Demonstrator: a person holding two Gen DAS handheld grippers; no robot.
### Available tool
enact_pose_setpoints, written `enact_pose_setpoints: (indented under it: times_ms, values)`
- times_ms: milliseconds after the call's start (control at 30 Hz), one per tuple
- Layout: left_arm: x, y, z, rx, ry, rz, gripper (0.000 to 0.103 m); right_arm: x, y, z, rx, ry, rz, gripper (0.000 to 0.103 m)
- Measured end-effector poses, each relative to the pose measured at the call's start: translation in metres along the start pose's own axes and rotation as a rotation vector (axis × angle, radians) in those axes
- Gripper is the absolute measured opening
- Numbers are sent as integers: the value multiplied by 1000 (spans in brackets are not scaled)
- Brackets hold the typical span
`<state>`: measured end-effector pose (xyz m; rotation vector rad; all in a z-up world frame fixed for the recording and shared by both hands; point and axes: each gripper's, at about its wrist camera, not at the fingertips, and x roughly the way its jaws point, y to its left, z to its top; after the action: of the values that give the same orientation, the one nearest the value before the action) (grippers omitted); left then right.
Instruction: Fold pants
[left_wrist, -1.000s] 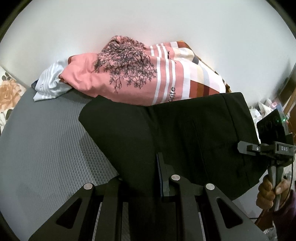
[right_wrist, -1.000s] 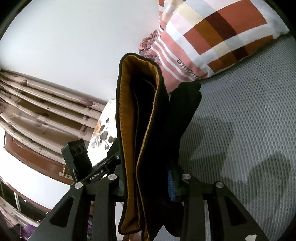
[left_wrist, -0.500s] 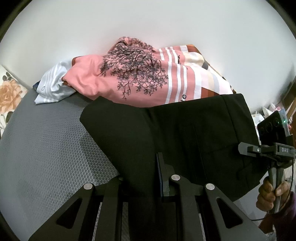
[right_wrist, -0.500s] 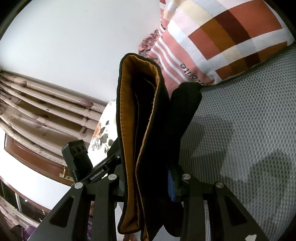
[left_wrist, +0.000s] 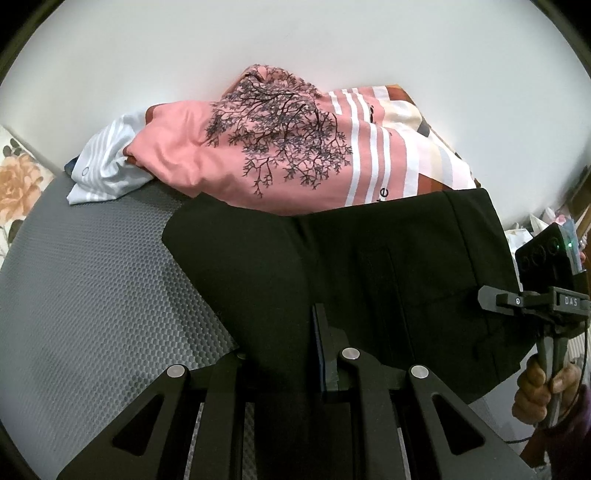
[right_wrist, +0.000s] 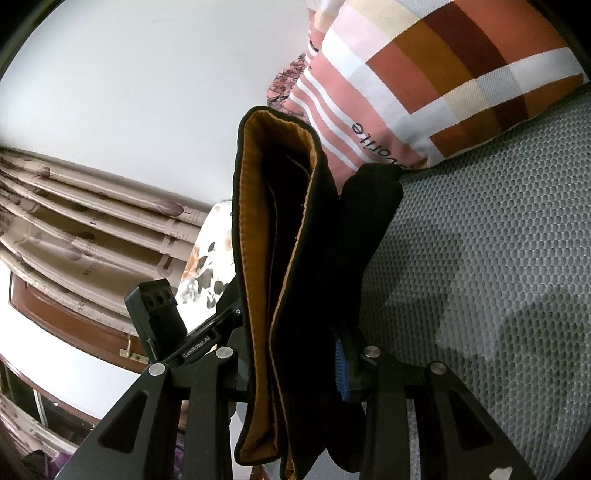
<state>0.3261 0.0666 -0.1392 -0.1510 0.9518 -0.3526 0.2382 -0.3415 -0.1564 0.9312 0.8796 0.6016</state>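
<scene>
A: Black pants (left_wrist: 369, 280), folded into a thick panel, held up over the grey textured mattress (left_wrist: 92, 295). Far edge sits against the pink pillow with the tree print (left_wrist: 266, 155).

B: Left gripper (left_wrist: 284, 365)?

A: Jaws nearly together, pinching the near edge of the cloth. One finger (left_wrist: 325, 347) lies on top of the fabric; the other is hidden under it.

B: Right gripper (right_wrist: 291, 354)?

A: Clamped on the waistband end. Its own camera shows the stacked layers edge-on between the fingers, orange lining (right_wrist: 251, 229) facing the lens, blue pad (right_wrist: 341, 373) pressed into the black cloth. Jaws stand wider than the left ones because of that stack.

B: Seen from the other side?

A: Yes, in the left view the right gripper shows at the right end of the panel, a hand (left_wrist: 543, 387) wrapped round its handle.

B: Anything else there?

A: White striped cloth (left_wrist: 103, 170) beside the pillow, floral cushion (left_wrist: 18, 184) at the left edge, folded curtains (right_wrist: 74, 229) behind in the right view.
</scene>
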Motion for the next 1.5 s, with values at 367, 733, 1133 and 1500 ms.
enact_pose_setpoints:
  times_ms: [367,733,1133,1500]
  values:
    - [7,6,2,-8,2,2,15,3,-2,4,7,-1,1,31]
    - [8,12,0,-24,1,-2,15,5,-2,0,17,-9,7,31]
    - [16,22,-9,-48,19,-2,15,2,-10,1,42,-29,1,31]
    - [18,30,-10,-57,21,5,15,1,-16,1,58,-43,-5,31]
